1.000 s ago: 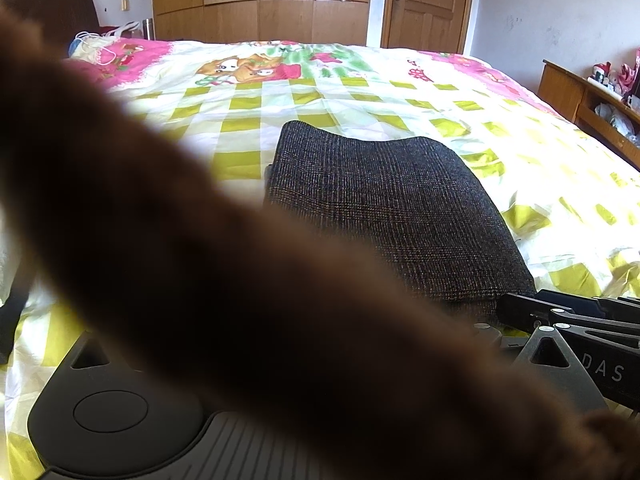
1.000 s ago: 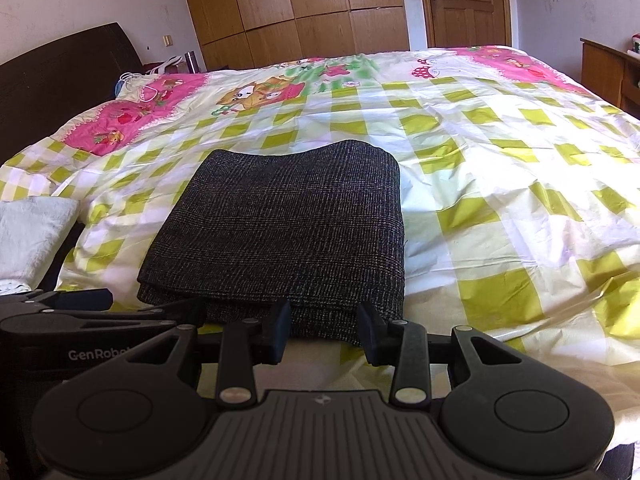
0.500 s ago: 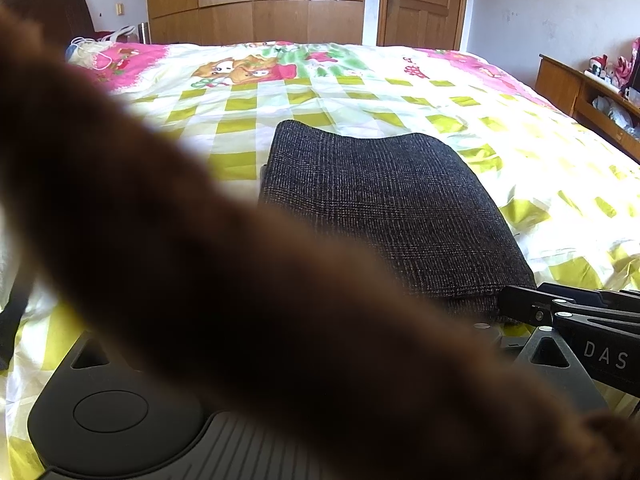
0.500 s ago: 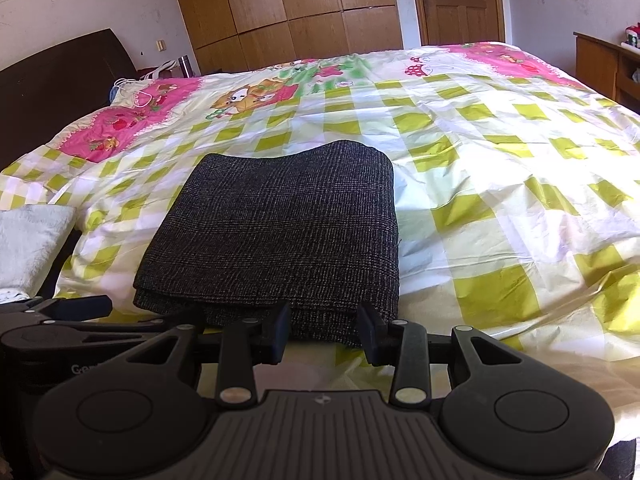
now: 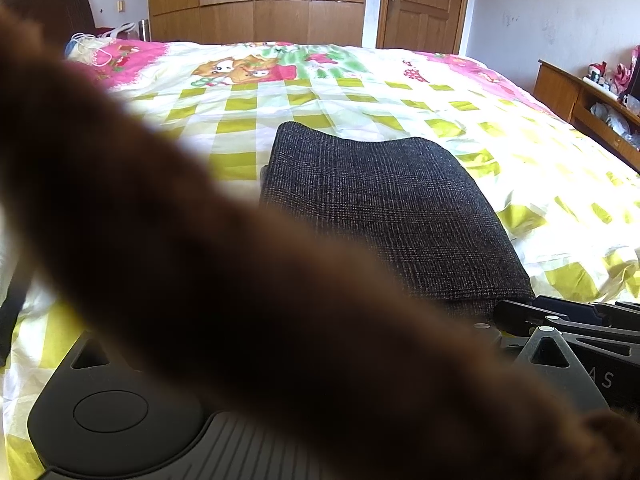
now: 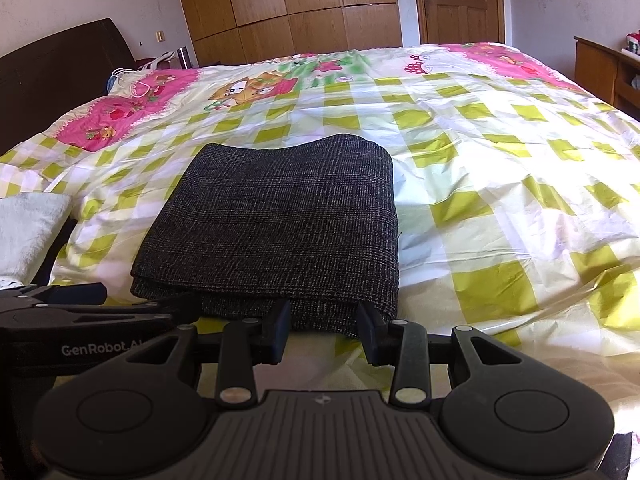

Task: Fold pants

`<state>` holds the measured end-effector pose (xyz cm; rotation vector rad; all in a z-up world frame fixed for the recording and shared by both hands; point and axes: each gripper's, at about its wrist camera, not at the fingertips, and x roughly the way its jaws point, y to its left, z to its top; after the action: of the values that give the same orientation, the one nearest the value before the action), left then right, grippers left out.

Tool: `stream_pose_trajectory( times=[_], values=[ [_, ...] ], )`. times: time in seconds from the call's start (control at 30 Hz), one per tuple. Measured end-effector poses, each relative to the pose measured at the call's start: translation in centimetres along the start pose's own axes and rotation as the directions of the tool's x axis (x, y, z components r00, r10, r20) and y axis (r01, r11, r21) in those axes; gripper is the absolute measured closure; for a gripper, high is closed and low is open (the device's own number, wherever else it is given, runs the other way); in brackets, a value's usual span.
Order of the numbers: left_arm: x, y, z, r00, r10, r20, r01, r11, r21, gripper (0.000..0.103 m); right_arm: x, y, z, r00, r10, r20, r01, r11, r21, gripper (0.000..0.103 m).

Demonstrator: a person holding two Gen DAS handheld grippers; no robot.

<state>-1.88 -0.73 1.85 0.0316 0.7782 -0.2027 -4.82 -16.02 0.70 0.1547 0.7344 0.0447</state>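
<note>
The dark grey pants (image 6: 276, 224) lie folded in a neat rectangle on the checked bedspread (image 6: 480, 152), and they also show in the left wrist view (image 5: 384, 208). My right gripper (image 6: 323, 320) is open, its fingertips just at the near edge of the pants with only that edge showing in the gap. My left gripper (image 6: 132, 304) sits low at the pants' near left corner, seen side-on. In its own view a blurred brown shape (image 5: 240, 280) hides its fingers. The right gripper (image 5: 528, 314) shows at the right of that view.
A white towel (image 6: 28, 228) lies at the bed's left edge. A dark headboard (image 6: 60, 64) is behind it. Wooden wardrobes (image 6: 288, 4) and a door (image 6: 456, 0) line the far wall. A wooden shelf unit (image 5: 592, 108) stands to the right.
Both views drift only slightly. The pants lie as before and the right gripper stays open at their near edge.
</note>
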Motion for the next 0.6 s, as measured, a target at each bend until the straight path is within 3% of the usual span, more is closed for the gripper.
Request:
stream_pose_trajectory(
  times=[0.6],
  values=[
    [0.32,-0.18,0.02,1.000,0.010,-0.007,-0.010,1.000,0.008,0.000,0.40,-0.32,-0.07,1.000,0.008,-0.020,-0.008,1.000,0.018,0.053]
  ],
)
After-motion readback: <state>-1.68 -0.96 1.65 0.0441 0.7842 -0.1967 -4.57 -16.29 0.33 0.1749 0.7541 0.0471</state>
